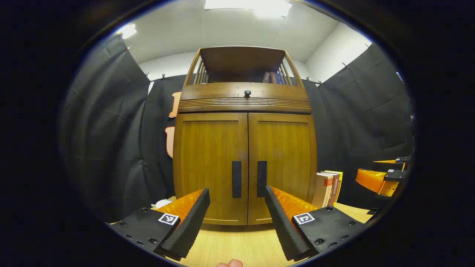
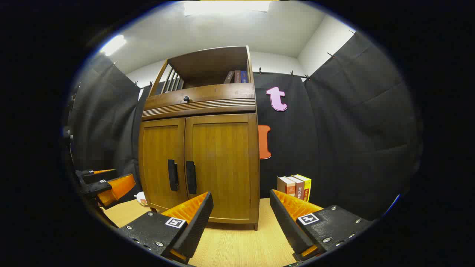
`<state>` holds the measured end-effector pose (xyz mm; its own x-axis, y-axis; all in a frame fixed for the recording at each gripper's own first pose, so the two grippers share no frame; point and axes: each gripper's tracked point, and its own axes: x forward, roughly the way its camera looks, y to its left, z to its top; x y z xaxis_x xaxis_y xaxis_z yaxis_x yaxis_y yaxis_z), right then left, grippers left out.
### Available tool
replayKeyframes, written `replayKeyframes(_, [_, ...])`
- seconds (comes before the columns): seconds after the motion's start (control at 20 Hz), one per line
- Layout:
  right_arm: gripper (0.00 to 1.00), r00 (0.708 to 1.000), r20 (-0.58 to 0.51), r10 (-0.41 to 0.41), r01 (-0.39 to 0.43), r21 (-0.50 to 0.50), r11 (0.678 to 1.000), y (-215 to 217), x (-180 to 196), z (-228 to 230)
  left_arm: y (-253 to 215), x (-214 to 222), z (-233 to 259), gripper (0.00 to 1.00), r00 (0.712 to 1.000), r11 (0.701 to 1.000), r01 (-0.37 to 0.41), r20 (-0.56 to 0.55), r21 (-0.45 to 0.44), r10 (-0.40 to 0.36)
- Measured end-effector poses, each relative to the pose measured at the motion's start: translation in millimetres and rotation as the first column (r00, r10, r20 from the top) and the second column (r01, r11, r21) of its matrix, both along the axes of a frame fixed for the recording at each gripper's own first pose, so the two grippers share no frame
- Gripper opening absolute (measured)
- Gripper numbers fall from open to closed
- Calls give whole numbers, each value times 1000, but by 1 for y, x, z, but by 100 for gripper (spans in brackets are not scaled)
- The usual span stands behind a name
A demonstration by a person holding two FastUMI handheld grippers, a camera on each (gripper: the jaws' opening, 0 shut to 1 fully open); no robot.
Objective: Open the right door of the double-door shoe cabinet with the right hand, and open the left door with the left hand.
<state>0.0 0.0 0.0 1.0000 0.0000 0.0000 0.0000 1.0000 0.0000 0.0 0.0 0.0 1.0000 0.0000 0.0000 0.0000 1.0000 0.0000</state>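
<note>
Both doors of the shoe cabinet (image 1: pixel 245 167) stand closed. We hold the left gripper (image 1: pixel 237 218) and right gripper (image 2: pixel 239 222) spread wide, gripping nothing.

white object (image 2: pixel 141 198) half hidden behind cabinet (image 2: pixel 219 163), perhaps a cup

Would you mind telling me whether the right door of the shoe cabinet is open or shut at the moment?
Shut: the right door lies flush with the left door, their edges meeting along the centre seam.
</note>
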Motion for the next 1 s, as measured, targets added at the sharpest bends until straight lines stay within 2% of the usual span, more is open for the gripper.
replayKeyframes(0.05, [94,1000,-2,-2,2,0,1000,-1,0,-1,0,0,-1,96,1000,1000,-1,-3,-5,1])
replayKeyframes(0.1, [94,1000,-5,-5,5,-1,1000,-2,0,-3,1,0,-1,93,1000,1000,-5,-5,-7,5])
replayKeyframes(0.15, [94,1000,-10,-6,6,1,1000,-2,0,-4,3,0,-2,96,1000,1000,-8,-7,-8,8])
replayKeyframes(0.2, [94,1000,-11,-6,6,5,1000,-1,1,-5,4,0,-2,93,1000,1000,-11,-7,-6,11])
replayKeyframes(0.75, [94,1000,5,-7,7,-15,1000,3,3,-4,10,2,-6,94,1000,1000,-20,-14,-18,20])
replayKeyframes(0.8, [94,1000,7,-7,7,-18,1000,3,3,-3,9,3,-7,96,1000,1000,-19,-14,-21,19])
replayKeyframes(1.0, [94,1000,7,-2,3,-23,1000,6,4,-3,11,4,-9,93,1000,999,-24,-12,-22,24])
